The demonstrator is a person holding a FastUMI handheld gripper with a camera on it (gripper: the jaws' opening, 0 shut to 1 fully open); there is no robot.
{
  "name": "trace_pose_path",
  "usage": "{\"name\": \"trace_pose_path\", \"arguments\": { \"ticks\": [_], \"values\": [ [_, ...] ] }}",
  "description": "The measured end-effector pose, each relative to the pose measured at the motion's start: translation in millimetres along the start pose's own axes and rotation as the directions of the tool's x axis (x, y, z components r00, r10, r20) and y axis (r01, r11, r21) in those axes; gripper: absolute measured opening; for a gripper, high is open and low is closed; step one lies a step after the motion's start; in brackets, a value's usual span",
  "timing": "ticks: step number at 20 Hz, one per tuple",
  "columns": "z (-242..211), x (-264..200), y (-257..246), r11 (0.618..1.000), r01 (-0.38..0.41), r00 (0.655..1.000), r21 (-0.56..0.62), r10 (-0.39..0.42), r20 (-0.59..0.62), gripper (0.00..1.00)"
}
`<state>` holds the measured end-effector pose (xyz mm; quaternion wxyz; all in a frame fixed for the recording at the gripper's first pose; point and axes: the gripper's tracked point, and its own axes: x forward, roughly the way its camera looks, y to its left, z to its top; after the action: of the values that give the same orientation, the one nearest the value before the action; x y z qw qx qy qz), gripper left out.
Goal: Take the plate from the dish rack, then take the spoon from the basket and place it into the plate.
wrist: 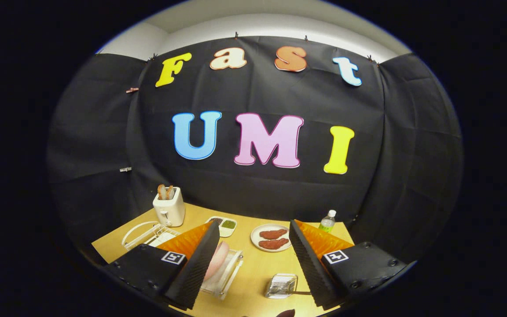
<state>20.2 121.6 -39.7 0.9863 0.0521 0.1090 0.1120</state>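
Observation:
A pink plate stands on edge in a clear dish rack on the yellow table, partly hidden behind my left finger. A small shiny basket sits low between the fingers, close to the right one. A thin dark handle, likely the spoon's, sticks out of it toward the right finger. My gripper is held above the table with its fingers wide apart and nothing between them.
Beyond the fingers stand a white toaster with toast, a white wire rack, a small sauce tray, a white plate of red meat pieces and a green-labelled bottle. Black cloth walls close the table's far side.

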Motion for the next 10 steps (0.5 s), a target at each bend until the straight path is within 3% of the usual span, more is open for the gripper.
{"name": "trace_pose_path", "arguments": {
  "ticks": [5,10],
  "values": [
    [-48,36,34,0.999,0.026,0.985,-0.023,-0.029,-0.172,0.98],
    [-106,69,60,0.996,0.083,0.931,-0.030,-0.088,-0.355,0.93]
  ]
}}
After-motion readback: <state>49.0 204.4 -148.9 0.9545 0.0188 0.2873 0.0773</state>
